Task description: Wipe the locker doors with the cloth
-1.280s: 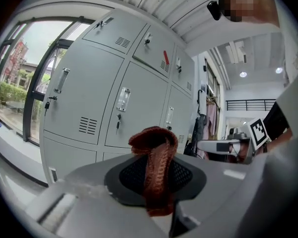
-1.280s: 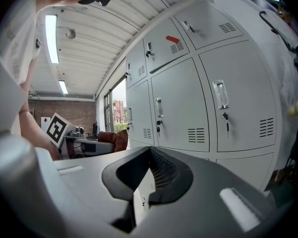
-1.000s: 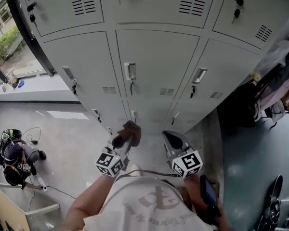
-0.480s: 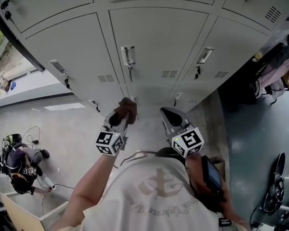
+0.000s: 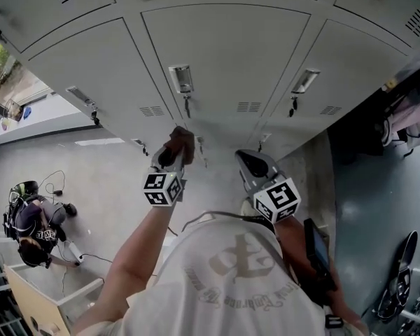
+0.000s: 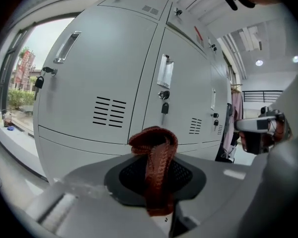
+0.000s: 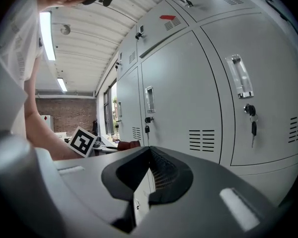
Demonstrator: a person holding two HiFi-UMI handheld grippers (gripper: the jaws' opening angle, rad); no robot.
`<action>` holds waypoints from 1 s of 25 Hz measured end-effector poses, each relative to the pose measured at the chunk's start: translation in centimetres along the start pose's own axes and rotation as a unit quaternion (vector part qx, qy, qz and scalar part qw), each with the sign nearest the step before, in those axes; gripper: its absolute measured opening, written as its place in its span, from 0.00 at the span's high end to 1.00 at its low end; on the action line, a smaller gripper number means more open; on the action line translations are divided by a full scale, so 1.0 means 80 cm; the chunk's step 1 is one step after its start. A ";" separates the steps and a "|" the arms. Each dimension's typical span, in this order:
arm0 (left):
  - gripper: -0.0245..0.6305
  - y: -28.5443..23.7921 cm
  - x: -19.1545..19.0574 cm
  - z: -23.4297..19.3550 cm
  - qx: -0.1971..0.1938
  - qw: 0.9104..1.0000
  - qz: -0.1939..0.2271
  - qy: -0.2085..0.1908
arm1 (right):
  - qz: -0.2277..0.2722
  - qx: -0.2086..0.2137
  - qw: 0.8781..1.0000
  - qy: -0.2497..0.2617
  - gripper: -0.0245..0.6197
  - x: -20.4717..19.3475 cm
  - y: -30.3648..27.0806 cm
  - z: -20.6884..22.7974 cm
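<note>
both grippers have come up toward the locker doors [image 5: 231,54] since a second ago, and the cloth rides higher against the grey metal. my left gripper [image 5: 173,150] has its fingers pinching the cloth [image 5: 182,143], a reddish-brown knitted strip. in the left gripper view the strip runs up between the pads and folds over in a loop just past the fingertips. straight beyond those fingertips is the seam between two doors, with a key [image 6: 165,107] hanging just above the loop and a vent [image 6: 108,112] up to the left of it. i cannot tell whether the cloth touches the metal. my right gripper [image 5: 252,165] sits just beside the left one, fingers pressed together with nothing between them. past its tips, up and to the right, is another vent [image 7: 204,140]
</note>
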State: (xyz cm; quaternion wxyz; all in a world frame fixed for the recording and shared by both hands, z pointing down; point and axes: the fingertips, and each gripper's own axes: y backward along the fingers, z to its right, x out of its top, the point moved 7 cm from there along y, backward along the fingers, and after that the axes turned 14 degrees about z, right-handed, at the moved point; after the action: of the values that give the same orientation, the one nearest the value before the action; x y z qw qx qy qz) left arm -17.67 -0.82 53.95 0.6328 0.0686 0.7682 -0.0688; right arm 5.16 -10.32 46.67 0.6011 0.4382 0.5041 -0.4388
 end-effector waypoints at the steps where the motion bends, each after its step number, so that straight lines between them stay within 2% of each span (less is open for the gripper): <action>1: 0.84 -0.008 -0.002 -0.003 0.010 1.000 -0.001 -0.001 | -0.003 0.000 1.000 -0.002 0.95 -0.001 0.001 0.008; 7: 0.84 -0.038 0.001 -0.027 0.100 0.995 0.022 0.012 | -0.012 0.008 1.000 -0.001 0.95 0.002 0.001 0.039; 10: 0.84 -0.052 -0.002 -0.035 0.129 0.991 0.033 0.017 | -0.009 0.014 1.000 0.000 0.95 0.003 0.001 0.052; 17: 0.84 -0.081 -0.014 -0.033 0.161 0.986 0.028 0.029 | -0.002 0.010 1.000 0.006 0.95 0.011 0.002 0.079; 21: 0.85 -0.086 -0.024 -0.030 0.147 0.988 0.012 0.054 | -0.010 -0.007 1.000 -0.005 0.95 0.006 0.000 0.088; 25: 0.85 -0.088 -0.019 -0.029 0.137 0.990 0.014 0.040 | -0.002 0.014 1.000 -0.010 0.95 0.009 -0.022 0.089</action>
State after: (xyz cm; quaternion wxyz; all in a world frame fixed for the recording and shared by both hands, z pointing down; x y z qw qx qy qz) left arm -21.00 -7.31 56.03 0.5874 0.1682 0.7749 -0.1620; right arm 5.08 -17.71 46.53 0.5991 0.4409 0.4926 -0.4518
